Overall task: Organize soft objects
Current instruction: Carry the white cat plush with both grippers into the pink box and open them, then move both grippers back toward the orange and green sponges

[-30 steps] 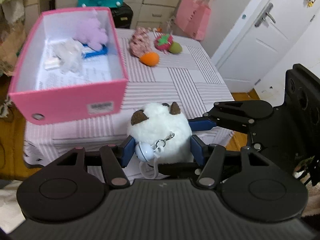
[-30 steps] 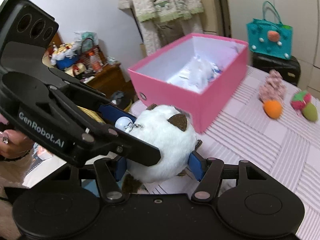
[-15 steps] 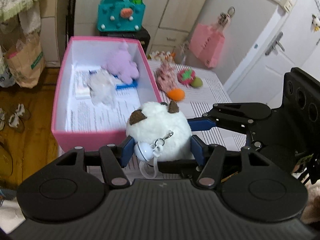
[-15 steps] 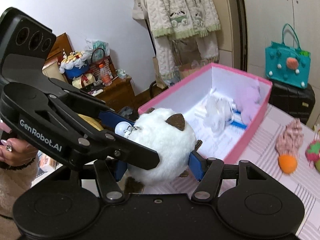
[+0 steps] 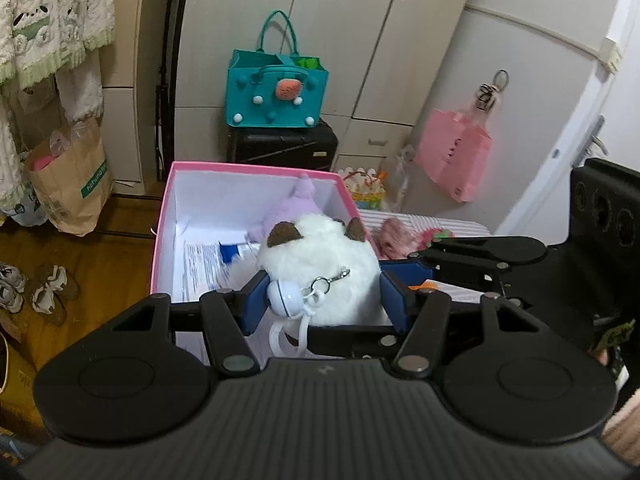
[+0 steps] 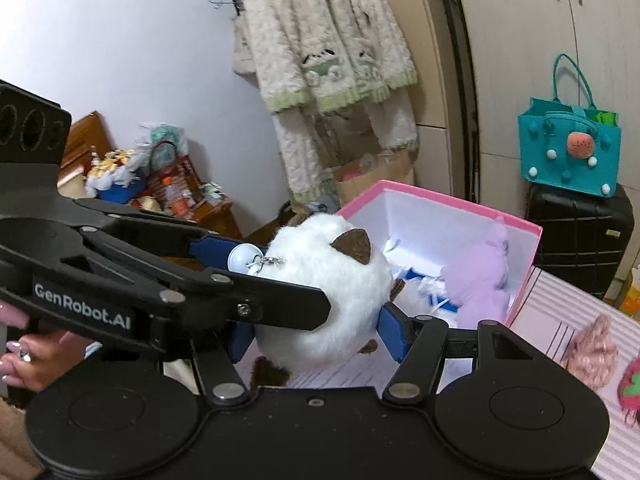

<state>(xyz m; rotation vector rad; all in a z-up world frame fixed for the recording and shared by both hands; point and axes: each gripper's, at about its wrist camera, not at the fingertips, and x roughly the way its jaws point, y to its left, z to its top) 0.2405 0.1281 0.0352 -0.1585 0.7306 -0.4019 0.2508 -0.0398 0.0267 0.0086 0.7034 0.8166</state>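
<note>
A round white plush toy (image 5: pixel 320 268) with brown ears and a white bell keyring is squeezed between the blue pads of both grippers. My left gripper (image 5: pixel 322 300) is shut on it, and my right gripper (image 6: pixel 316 328) is shut on the same toy (image 6: pixel 320 292) from the other side. The toy hangs above the near end of the pink box (image 5: pixel 256 170), which holds a purple plush (image 5: pixel 288 216) and papers. The box (image 6: pixel 520 232) and purple plush (image 6: pixel 476 276) also show in the right wrist view.
A pink knitted toy (image 6: pixel 592 352) and a red strawberry toy (image 6: pixel 632 380) lie on the striped tablecloth (image 6: pixel 552 304) right of the box. A teal bag (image 5: pixel 276 92) sits on a black suitcase (image 5: pixel 280 144) behind. Shoes and a paper bag (image 5: pixel 68 176) stand on the floor at left.
Both grippers have carried the white plush up and forward, from over the table in front of the box to above the box's near end.
</note>
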